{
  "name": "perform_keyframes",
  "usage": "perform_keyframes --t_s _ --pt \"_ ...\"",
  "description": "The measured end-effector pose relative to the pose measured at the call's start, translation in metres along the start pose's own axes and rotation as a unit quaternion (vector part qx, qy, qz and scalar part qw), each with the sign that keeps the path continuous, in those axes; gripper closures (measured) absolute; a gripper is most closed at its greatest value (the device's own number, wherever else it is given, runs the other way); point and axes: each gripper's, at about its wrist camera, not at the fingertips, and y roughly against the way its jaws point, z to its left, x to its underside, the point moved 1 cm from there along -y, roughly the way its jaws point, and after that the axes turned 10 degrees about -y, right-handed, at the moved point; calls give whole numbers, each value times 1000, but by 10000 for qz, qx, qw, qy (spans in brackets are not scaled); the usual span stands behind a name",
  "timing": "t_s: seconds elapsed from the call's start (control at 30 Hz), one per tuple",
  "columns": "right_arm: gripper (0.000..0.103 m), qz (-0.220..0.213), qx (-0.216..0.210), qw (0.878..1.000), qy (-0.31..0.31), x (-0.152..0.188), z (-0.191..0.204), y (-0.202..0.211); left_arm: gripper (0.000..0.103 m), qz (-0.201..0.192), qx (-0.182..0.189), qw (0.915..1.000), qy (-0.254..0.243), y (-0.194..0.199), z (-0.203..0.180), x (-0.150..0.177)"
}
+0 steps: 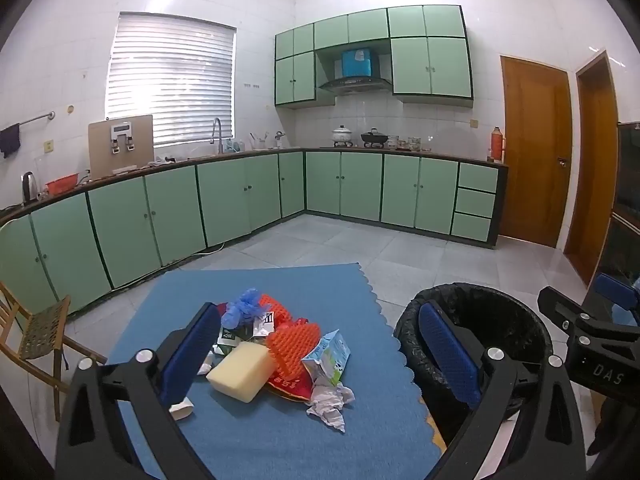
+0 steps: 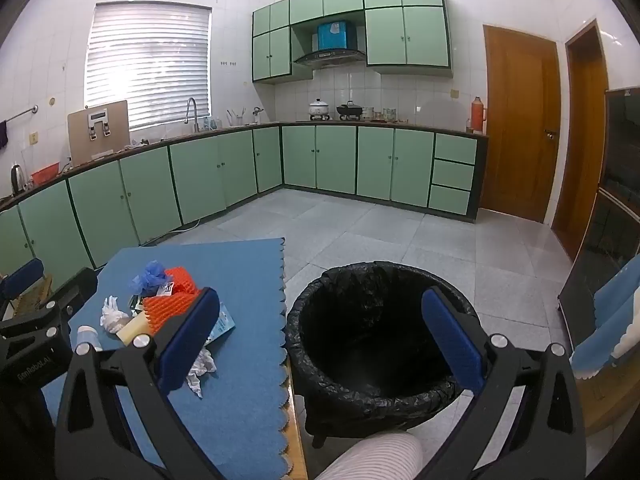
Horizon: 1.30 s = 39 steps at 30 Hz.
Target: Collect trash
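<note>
A pile of trash lies on a blue mat (image 1: 256, 432): a yellow sponge (image 1: 242, 370), orange spiky pieces (image 1: 294, 342), a crushed carton (image 1: 328, 356), crumpled paper (image 1: 330, 402) and a blue wad (image 1: 242, 308). The pile also shows in the right wrist view (image 2: 168, 300). A bin with a black bag (image 2: 380, 344) stands right of the table. My left gripper (image 1: 320, 356) is open and empty, held just short of the pile. My right gripper (image 2: 320, 340) is open and empty, held above the bin's near rim.
The mat's scalloped right edge (image 2: 282, 320) ends beside the bin. A wooden chair (image 1: 36, 336) stands left of the table. Green cabinets (image 1: 240, 196) line the far walls across a tiled floor. A striped sleeve (image 2: 376, 456) shows at the bottom.
</note>
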Motion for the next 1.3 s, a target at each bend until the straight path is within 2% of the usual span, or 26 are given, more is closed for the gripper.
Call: perform_keyframes --t_s 1.3 --pt "5 -33 -42 10000 -11 -4 6 2 6 -74 -77 9999 63 10 6 0"
